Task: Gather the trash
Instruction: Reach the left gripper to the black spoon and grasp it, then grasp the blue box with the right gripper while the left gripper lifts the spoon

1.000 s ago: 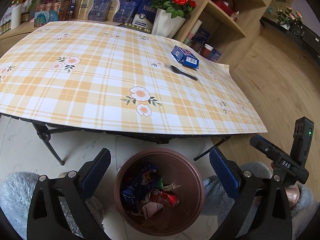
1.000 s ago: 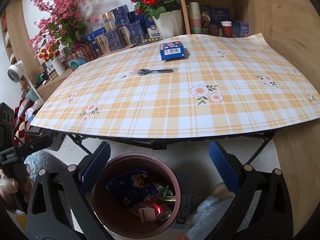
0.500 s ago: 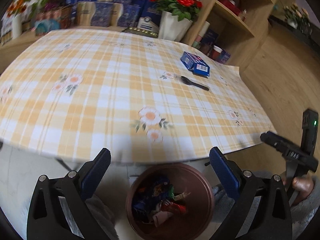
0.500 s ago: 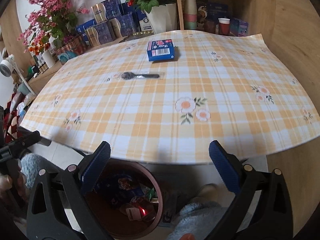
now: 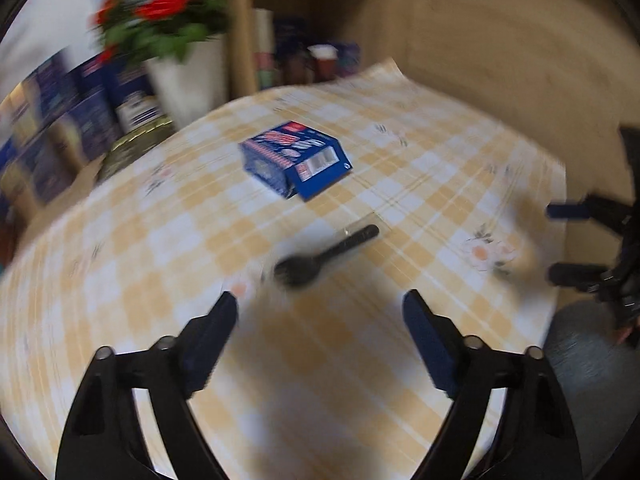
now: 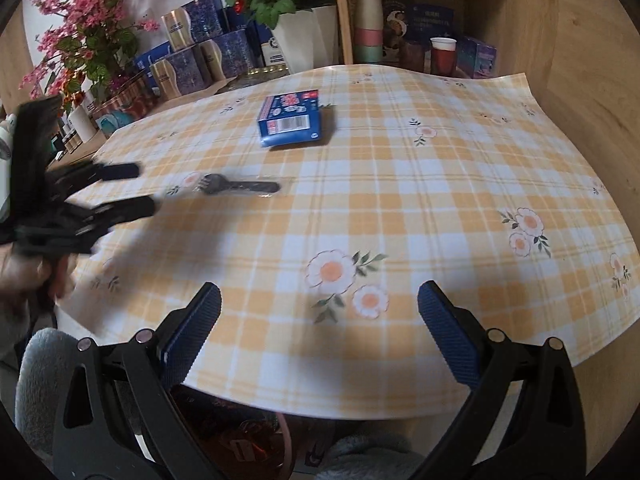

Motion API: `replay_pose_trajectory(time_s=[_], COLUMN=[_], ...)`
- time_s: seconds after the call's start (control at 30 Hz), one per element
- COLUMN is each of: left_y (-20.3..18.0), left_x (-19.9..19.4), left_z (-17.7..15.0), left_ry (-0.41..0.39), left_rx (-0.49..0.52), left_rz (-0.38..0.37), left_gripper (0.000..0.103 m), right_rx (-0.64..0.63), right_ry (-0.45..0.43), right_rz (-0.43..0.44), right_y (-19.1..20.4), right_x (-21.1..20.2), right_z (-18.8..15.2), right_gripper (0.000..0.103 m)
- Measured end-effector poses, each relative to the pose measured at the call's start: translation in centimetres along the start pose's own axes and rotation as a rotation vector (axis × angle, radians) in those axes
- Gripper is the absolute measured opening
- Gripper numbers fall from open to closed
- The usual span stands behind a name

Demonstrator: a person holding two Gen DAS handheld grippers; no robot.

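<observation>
A black plastic fork in a clear wrapper [image 5: 326,256] [image 6: 240,188] lies on the yellow checked tablecloth [image 5: 360,360] [image 6: 420,208]. Beyond it sits a blue carton [image 5: 294,162] [image 6: 292,118]. My left gripper [image 5: 320,320] [image 6: 138,188] hovers over the cloth just short of the fork, its jaws closing with nothing between them. My right gripper [image 6: 318,312] [image 5: 554,240] hangs open and empty above the table's near edge. The brown trash bin [image 6: 244,444] shows under that edge, partly hidden.
A white pot of red roses [image 6: 308,36] [image 5: 188,80], blue boxes [image 6: 192,60] and pink blossoms [image 6: 80,40] line the far side. Wooden shelves [image 6: 420,20] hold paper cups. A hand [image 6: 24,276] grips the left tool.
My left gripper swung from over the bin up onto the table toward the fork, rolling as it went, and its jaws narrowed. The right gripper also moved forward over the table edge.
</observation>
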State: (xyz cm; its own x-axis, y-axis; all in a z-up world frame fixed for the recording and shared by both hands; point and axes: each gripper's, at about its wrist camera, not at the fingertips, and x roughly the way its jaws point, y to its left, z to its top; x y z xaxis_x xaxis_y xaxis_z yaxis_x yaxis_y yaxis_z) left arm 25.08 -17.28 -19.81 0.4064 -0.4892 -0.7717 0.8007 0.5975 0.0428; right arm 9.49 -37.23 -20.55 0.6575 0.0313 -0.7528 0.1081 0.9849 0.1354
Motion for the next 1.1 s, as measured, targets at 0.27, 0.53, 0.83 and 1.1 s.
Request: replay_pose_trajectory(time_s=[0.27, 0.53, 0.83, 1.1], left_y=[-1.5, 0.0, 1.8, 6.6], left_x=[6.9, 8.7, 5.1, -1.7], left_z=[3.0, 3.7, 0.9, -4.4], left_ry=[0.124, 0.153, 0.1, -0.11], left_rx=[0.308, 0.204, -0.104, -0.642], left_rz=[-0.028, -0.164, -0.201, -0.272], left_gripper=[0.06, 0.029, 0.011, 0.011], right_rx=[0.063, 0.124, 0.144, -0.001], right_ry=[0.008, 0.023, 0.025, 0.007], right_rz=[-0.022, -0.024, 0.037, 0.1], right_y=[-3.1, -5.3, -4.8, 0.4], right_x=[0.7, 1.1, 2.2, 7.3], right_z=[0.1, 0.1, 2.7, 10.3], right_gripper=[0.097, 0.097, 0.097, 0.097])
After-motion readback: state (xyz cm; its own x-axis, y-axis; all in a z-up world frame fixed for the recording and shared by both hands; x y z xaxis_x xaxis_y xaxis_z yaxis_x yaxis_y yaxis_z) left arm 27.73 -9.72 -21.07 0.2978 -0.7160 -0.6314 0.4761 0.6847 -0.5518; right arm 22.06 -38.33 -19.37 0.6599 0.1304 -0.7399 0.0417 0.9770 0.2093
